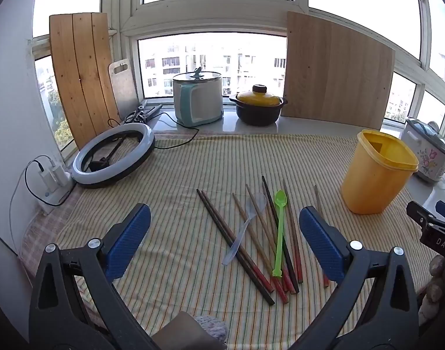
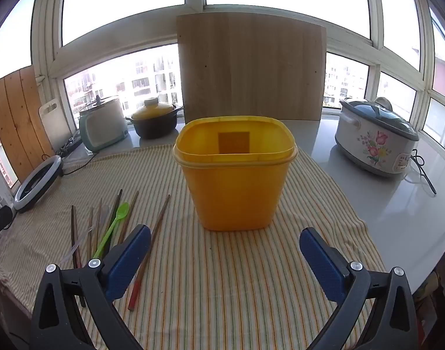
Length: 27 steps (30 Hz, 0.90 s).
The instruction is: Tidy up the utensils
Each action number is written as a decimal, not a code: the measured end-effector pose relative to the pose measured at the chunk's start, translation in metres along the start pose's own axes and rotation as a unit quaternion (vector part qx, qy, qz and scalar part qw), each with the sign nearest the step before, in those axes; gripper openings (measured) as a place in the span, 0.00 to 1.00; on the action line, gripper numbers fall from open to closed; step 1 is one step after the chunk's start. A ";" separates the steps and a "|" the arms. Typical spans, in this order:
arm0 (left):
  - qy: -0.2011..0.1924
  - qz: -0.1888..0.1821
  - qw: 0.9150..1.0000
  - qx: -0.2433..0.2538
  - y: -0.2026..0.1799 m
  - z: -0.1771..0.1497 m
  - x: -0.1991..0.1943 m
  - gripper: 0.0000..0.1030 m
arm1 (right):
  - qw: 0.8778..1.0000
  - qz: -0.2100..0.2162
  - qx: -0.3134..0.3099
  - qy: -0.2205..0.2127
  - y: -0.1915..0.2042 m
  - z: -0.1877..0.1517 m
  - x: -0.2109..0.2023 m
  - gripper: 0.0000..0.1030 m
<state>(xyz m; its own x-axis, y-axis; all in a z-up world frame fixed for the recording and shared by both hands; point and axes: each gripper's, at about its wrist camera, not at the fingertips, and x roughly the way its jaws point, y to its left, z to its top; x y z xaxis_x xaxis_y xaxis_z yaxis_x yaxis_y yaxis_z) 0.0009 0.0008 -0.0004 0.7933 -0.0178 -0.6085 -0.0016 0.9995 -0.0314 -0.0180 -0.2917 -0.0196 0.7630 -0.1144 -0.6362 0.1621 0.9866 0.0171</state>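
Right now the chopsticks [image 1: 251,233] and green spoon [image 1: 279,233] lie mid-cloth, long axes running away from the left gripper [image 1: 224,236], jaws spread and empty; the right gripper [image 2: 224,258], likewise released, faces the yellow bin [image 2: 234,180] near the cloth's right edge.

Only "DAS" legible, white letters on the black body of the right gripper [image 1: 440,227], partly cut off.

left gripper [image 1: 224,239]: jaws wide, tilted down | right gripper [image 2: 224,258]: same, nothing held
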 end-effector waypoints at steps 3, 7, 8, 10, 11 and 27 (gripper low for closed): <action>0.001 -0.001 1.000 0.006 0.000 0.002 0.002 1.00 | 1.000 0.000 0.001 0.002 0.000 0.001 0.001 1.00; 0.001 -0.004 1.000 0.010 0.001 0.002 0.005 1.00 | 1.000 -0.002 0.000 0.002 0.001 0.002 0.004 1.00; -0.005 -0.003 1.000 0.008 0.001 0.001 0.000 1.00 | 1.000 -0.001 0.002 -0.003 0.000 0.001 -0.001 1.00; -0.004 -0.003 1.000 0.009 0.001 0.003 0.002 1.00 | 1.000 0.000 0.002 -0.002 0.001 0.001 -0.001 1.00; -0.007 0.000 1.000 0.010 -0.001 0.002 -0.001 1.00 | 1.000 -0.001 0.002 -0.001 0.001 0.001 -0.002 1.00; -0.017 0.006 1.000 0.003 -0.001 0.005 -0.004 1.00 | 1.000 -0.002 0.005 0.002 -0.001 0.001 0.001 1.00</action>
<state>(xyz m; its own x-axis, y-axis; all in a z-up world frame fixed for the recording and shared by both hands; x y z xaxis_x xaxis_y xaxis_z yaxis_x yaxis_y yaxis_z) 0.0005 -0.0003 0.0063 0.8139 -0.0060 -0.5810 -0.0065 0.9998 -0.0193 -0.0170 -0.2925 -0.0191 0.7599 -0.1180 -0.6393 0.1718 0.9849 0.0224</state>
